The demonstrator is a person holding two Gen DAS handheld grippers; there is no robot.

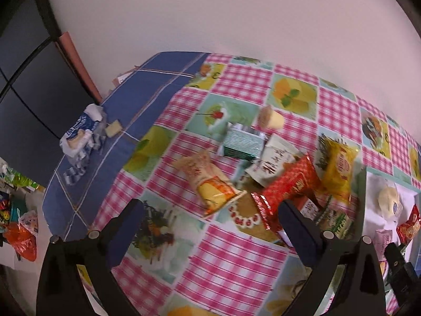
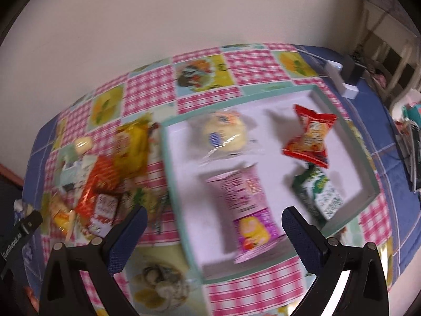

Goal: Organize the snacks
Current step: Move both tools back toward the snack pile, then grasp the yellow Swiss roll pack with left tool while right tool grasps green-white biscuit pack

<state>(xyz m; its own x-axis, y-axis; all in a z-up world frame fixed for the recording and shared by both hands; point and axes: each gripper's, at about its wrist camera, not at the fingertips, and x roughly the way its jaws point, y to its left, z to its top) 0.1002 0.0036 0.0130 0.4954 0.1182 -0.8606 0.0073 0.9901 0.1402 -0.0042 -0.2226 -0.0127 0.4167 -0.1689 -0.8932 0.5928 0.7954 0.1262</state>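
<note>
A pile of snacks lies on the checked tablecloth: an orange-and-clear packet [image 1: 210,181], a long red packet [image 1: 286,184], a yellow bag [image 1: 339,166], a green box [image 1: 243,144] and a pudding cup [image 1: 271,117]. My left gripper [image 1: 210,221] is open and empty, just short of the pile. A white tray with a green rim [image 2: 365,163] holds a round bun [image 2: 226,131], a pink packet [image 2: 244,208], a red packet [image 2: 310,137] and a green packet [image 2: 321,197]. My right gripper [image 2: 214,226] is open and empty over the tray's near edge.
A crumpled blue-and-white wrapper [image 1: 81,134] and a small cracker [image 1: 113,128] lie on the blue cloth at left. A white box [image 2: 342,79] stands beyond the tray. The pile also shows left of the tray in the right wrist view [image 2: 105,173]. A wall runs behind the table.
</note>
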